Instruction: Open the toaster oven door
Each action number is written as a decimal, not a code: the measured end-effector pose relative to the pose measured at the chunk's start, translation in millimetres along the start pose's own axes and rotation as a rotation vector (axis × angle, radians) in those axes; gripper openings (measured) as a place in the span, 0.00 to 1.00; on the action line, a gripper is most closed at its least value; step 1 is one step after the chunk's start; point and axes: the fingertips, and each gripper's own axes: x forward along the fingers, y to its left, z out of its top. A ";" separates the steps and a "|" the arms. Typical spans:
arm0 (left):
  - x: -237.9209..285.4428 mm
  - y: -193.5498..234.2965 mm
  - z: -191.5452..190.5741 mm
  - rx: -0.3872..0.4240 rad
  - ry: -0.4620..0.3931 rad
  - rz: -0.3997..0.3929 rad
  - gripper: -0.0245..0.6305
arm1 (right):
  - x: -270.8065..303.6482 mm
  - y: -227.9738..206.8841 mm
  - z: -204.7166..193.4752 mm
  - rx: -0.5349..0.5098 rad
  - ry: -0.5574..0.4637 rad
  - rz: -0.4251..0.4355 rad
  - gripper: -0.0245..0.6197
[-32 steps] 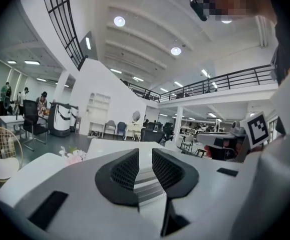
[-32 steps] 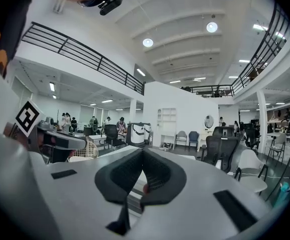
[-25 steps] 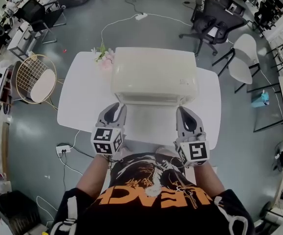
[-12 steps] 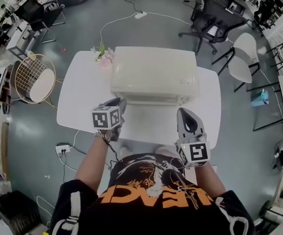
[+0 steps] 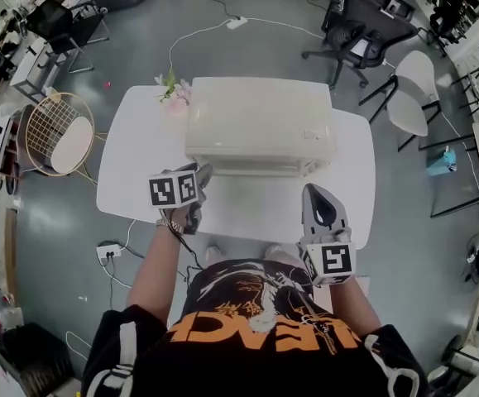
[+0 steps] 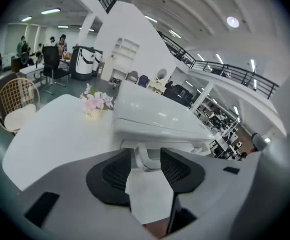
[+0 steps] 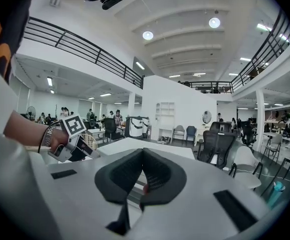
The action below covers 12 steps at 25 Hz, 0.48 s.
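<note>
A cream toaster oven (image 5: pixel 260 126) stands on the white table (image 5: pixel 131 172) with its door closed. My left gripper (image 5: pixel 196 179) is at the oven's front left corner. In the left gripper view its jaws (image 6: pixel 146 154) are opening, and the white post of the door handle (image 6: pixel 143 160) stands in the gap with space on both sides. The oven body (image 6: pixel 155 116) fills the view just beyond. My right gripper (image 5: pixel 317 192) hovers over the table near the front right, short of the oven. Its jaws (image 7: pixel 142 156) are shut with nothing between them.
A vase of pink flowers (image 5: pixel 175 98) sits at the table's back left, beside the oven. On the floor are a wicker chair (image 5: pixel 57 135) at the left, a black office chair (image 5: pixel 363 31) and a white chair (image 5: pixel 413 98) at the right.
My left gripper has lifted and moved forward to the oven's front left corner, tilting its marker cube up. The right gripper has hardly moved.
</note>
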 end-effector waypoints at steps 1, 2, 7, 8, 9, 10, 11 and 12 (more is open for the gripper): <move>0.5 1.4 -0.3 0.007 0.008 0.012 0.36 | -0.4 -1.0 -0.9 0.001 0.002 -0.004 0.06; 1.8 1.5 -1.7 0.012 0.019 0.016 0.36 | -0.7 -2.1 -1.9 0.003 0.005 -0.007 0.06; 16.9 -2.7 -5.1 -0.012 0.050 -0.015 0.31 | -1.9 -4.8 -6.8 0.007 0.016 -0.007 0.06; 19.5 -2.5 -3.7 0.005 0.058 -0.007 0.29 | -1.1 -3.5 -6.7 0.006 0.016 0.002 0.06; 21.8 -2.5 -2.3 0.031 0.070 0.003 0.28 | 0.5 -1.6 -6.7 0.003 0.018 0.015 0.06; 23.5 -2.7 -1.2 0.056 0.084 0.012 0.28 | 3.4 0.9 -7.9 -0.002 0.025 0.033 0.06; 24.2 -2.9 -0.4 0.075 0.094 0.018 0.28 | 7.9 3.8 -10.9 -0.011 0.041 0.053 0.06; 24.1 -3.1 -0.1 0.084 0.096 0.022 0.28 | 14.4 7.1 -16.1 -0.023 0.068 0.076 0.06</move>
